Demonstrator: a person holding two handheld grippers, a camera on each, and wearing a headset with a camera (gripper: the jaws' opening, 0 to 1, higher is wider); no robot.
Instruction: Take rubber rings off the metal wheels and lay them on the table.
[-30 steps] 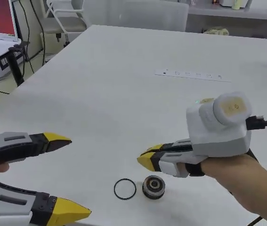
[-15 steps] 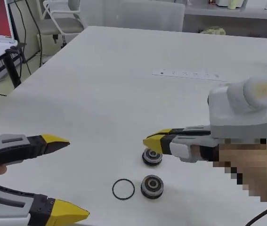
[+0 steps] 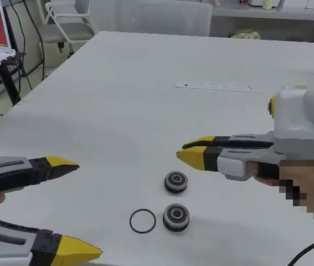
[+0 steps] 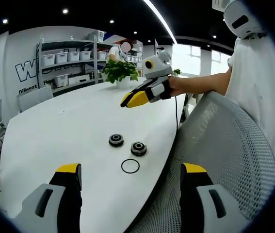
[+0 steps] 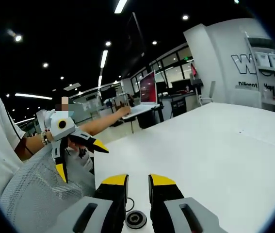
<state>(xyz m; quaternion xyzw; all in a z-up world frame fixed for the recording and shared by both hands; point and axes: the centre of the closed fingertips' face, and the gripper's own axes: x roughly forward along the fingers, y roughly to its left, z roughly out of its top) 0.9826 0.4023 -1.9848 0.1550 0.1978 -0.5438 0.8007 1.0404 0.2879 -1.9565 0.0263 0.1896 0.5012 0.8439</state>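
Right tongs (image 3: 192, 151) have pulled away to the right since half a second ago, and the far wheel (image 3: 176, 182) they were hovering over now sits on its own on the table (image 3: 145, 83). They're released, jaws only a slim gap apart with nothing between them, and their own view (image 5: 138, 182) shows the same narrow gap, with a wheel (image 5: 136, 219) on the table just below them (which of the two, I can't say). Left tongs (image 3: 79, 208) have barely budged at the near left: wide open, empty, held above the table. Their own view has the yellow tips (image 4: 131, 170) spread far apart, and the right tongs (image 4: 135, 99) hang in the air across from them.

Between the two tools lies the work. The far wheel lies flat, and just beside it, nearer the person, lies the near wheel (image 3: 176, 216), the two close but apart. Left of the near wheel, not quite touching it, a thin black ring (image 3: 143, 221) lies flat on the table. From the left gripper view the order runs far wheel (image 4: 116, 140), near wheel (image 4: 138, 148), ring (image 4: 130, 166). Both wheels show dark rims, but whether either one carries a ring is too small to tell.

Further out, a white strip (image 3: 217, 87) lies well up the table.
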